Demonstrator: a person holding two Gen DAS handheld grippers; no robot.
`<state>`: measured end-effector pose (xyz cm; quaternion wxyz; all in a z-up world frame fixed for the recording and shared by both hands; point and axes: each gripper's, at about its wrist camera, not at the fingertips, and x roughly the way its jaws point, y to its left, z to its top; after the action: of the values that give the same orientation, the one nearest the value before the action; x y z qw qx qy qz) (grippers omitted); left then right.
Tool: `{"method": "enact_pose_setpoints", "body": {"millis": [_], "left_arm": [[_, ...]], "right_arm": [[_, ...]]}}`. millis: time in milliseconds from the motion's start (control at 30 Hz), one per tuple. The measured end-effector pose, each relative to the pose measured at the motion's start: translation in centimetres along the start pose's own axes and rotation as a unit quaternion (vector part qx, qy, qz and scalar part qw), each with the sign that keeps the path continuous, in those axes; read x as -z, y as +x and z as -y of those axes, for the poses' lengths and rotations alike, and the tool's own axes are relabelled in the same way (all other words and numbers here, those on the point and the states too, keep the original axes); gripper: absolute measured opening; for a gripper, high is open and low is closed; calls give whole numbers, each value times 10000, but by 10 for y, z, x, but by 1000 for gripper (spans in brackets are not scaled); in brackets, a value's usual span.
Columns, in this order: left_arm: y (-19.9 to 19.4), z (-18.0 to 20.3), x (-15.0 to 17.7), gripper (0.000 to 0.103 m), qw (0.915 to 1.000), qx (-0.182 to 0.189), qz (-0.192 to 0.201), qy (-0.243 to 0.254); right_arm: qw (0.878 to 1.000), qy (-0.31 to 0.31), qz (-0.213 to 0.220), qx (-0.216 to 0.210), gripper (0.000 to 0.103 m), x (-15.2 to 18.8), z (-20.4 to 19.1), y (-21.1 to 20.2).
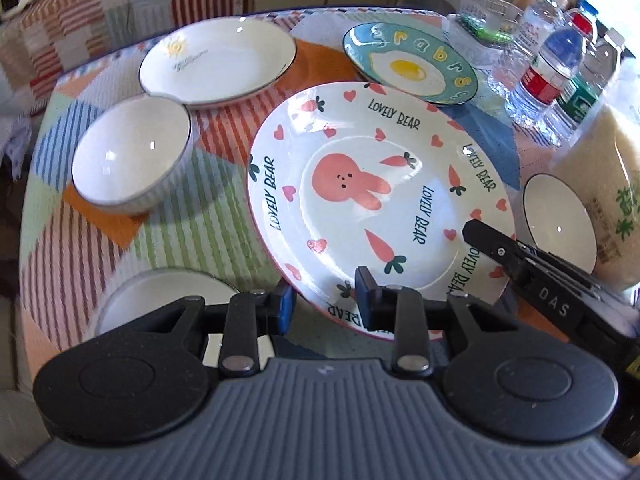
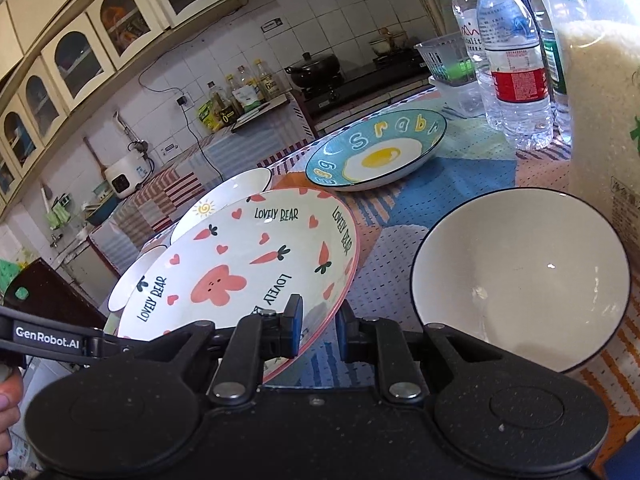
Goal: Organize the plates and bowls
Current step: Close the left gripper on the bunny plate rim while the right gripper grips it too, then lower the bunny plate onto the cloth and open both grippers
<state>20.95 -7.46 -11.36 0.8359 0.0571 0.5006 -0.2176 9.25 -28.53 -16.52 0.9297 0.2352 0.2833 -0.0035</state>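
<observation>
Tilted bunny plate [image 1: 360,184] among plates, bowls.

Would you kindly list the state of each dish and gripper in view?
Lovely Bear plate: tilted, lifted, rim between both grippers' fingers.
Right gripper: shut on plate rim.
Left gripper: fingers astride plate rim.
Egg plate: flat, empty.
Sun plate: flat, empty.
Ribbed bowl: upright, empty.
Black-rimmed bowl: upright, empty.

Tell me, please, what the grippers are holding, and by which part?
Both the left gripper and right gripper pinch the rabbit plate by its near rim.
</observation>
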Motion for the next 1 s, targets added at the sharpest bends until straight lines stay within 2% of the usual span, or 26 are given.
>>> {"method": "enact_pose_setpoints", "body": {"millis": [200,467,633,733,833,933,1000], "left_arm": [[4,-3,-18,30,9995,8,-140,287],[38,-21,-42,30,9975,303,-619,168],[56,-24,-50,30,9960,339,-814,154],[64,-30,-53,30,9950,450,-895,12],[73,-34,-56,31,9933,391,-1080,-106],[78,-34,-57,32,9909,342,-1286,-208],[80,-36,-57,36,9890,185,-1421,-377]], "right_arm": [[9996,186,-3,221,22,0,-11,11],[9952,599,-8,776,22,1,-23,35],[9912,517,-206,1199,22,0,-30,50],[9898,342,-169,1371,22,-2,-35,54],[9877,246,-323,1510,24,-7,-39,58],[9854,173,-509,1618,31,-9,-44,63],[9838,263,-651,1649,33,-8,-43,65]]}}
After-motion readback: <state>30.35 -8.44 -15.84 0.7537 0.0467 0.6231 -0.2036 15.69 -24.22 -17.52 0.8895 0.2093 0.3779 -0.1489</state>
